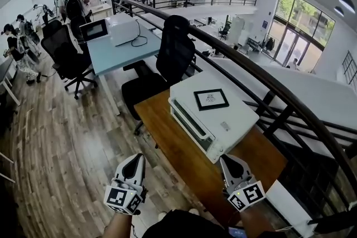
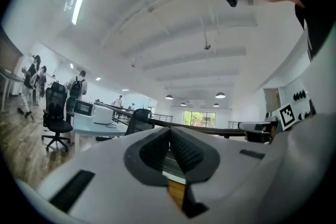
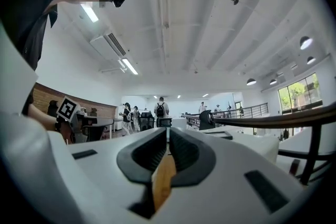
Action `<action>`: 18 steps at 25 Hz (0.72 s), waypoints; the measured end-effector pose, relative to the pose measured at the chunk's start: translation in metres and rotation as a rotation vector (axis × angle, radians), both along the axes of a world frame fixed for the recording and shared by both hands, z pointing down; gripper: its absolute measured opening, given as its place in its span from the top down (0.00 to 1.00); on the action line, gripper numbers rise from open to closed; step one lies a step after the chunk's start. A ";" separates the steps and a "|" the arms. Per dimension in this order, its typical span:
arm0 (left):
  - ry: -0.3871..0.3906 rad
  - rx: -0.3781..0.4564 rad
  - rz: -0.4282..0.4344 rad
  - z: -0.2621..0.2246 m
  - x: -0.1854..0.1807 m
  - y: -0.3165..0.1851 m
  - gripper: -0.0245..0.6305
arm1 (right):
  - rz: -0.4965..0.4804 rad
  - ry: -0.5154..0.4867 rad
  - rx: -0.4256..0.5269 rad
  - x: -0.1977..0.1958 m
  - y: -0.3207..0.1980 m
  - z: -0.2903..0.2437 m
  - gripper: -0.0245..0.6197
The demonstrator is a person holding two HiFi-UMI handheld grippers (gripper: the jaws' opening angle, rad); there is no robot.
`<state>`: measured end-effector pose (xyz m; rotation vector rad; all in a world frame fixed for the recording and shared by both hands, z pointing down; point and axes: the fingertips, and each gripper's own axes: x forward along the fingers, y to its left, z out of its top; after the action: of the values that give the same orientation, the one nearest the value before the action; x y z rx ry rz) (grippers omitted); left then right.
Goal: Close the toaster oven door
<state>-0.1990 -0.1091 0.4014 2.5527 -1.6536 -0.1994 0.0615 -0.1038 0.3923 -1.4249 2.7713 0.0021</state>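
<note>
Both left gripper (image 1: pixel 135 160), right gripper (image 1: pixel 228 161) fingers pressed together; toaster oven (image 1: pixel 226 120) front faces lower-left, long axis upper-left to lower-right.

Black office chair (image 1: pixel 174 53) near wooden table (image 1: pixel 181 153); curved railing (image 1: pixel 279 88) behind

We look across an open-plan office on a mezzanine: rows of desks (image 1: pixel 111 56), swivel chairs (image 1: pixel 64 50), a curved railing (image 1: pixel 240 57), wood floor (image 1: pixel 56 147), tall windows (image 1: pixel 304 25), and people (image 1: pixel 75 3) carrying backpacks.

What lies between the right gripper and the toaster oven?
Only bare wooden table between the right gripper and the toaster oven, in the head view.
</note>
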 end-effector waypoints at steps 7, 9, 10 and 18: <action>-0.031 0.015 0.000 0.002 0.028 0.022 0.95 | -0.042 -0.012 -0.011 0.017 0.007 0.014 0.97; -0.030 0.004 0.004 0.005 0.033 0.027 0.95 | -0.057 -0.012 -0.011 0.015 0.009 0.016 0.97; -0.027 -0.001 0.005 0.006 0.035 0.029 0.95 | -0.064 -0.009 -0.011 0.013 0.010 0.017 0.97; -0.001 -0.003 -0.003 0.007 0.036 0.034 0.95 | -0.090 -0.035 -0.035 0.009 0.009 0.021 0.97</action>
<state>-0.1632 -0.0753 0.4082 2.5489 -1.6567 -0.1952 0.0708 -0.0944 0.4131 -1.2938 2.8177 -0.0729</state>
